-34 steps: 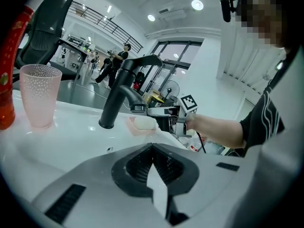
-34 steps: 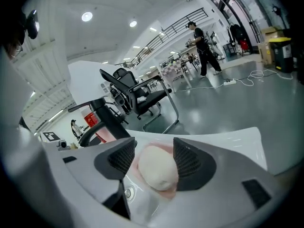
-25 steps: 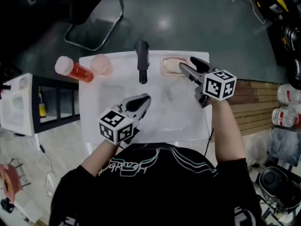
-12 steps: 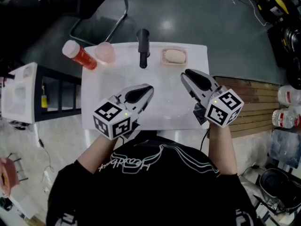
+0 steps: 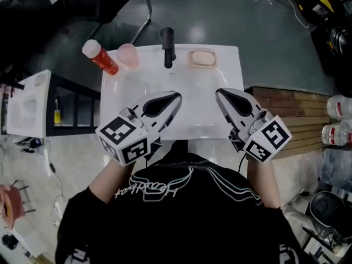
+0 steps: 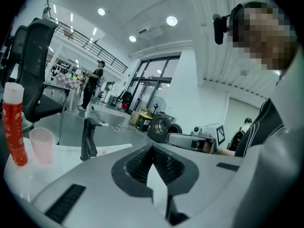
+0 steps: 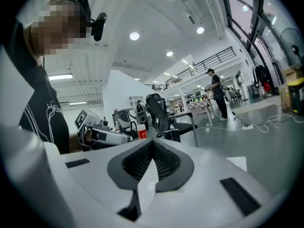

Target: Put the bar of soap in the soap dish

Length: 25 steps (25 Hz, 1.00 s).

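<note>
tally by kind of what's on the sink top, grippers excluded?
bottle: 1
cup: 1
faucet: 1
soap dish: 1
bar of soap: 1
total: 5

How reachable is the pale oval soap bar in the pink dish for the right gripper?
Probably yes: the right gripper, shut and empty, faces the soap bar across bare white sink; the black tap stands aside.
</note>
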### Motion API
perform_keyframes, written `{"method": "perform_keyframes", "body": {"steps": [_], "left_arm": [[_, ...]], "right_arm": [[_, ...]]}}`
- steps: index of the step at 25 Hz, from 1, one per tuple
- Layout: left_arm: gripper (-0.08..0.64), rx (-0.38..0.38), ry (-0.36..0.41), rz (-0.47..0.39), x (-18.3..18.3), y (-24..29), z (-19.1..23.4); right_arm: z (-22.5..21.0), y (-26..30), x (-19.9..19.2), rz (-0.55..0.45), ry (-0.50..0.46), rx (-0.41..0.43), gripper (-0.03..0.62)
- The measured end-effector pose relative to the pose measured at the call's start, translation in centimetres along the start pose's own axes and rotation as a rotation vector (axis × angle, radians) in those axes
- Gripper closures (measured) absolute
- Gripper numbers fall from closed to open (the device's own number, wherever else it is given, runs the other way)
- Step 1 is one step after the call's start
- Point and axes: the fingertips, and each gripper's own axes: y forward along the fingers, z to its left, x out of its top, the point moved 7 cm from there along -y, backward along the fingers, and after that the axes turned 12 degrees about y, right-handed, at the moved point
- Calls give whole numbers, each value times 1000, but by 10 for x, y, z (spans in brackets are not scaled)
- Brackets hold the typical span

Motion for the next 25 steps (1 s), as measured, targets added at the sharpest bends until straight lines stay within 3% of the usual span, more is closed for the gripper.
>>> {"method": "perform_keyframes", "body": {"steps": [3, 7, 25], "left_arm": [[538, 4, 31, -9, 10, -9, -6], [538, 9, 52, -37, 22, -21, -15], [538, 10, 65, -45, 20, -23, -22]], "right_arm": [[18, -8, 5, 1, -94, -14, 566], [32, -16, 8, 0, -133, -26, 566], [35, -23, -7, 23, -94, -47, 566]]}}
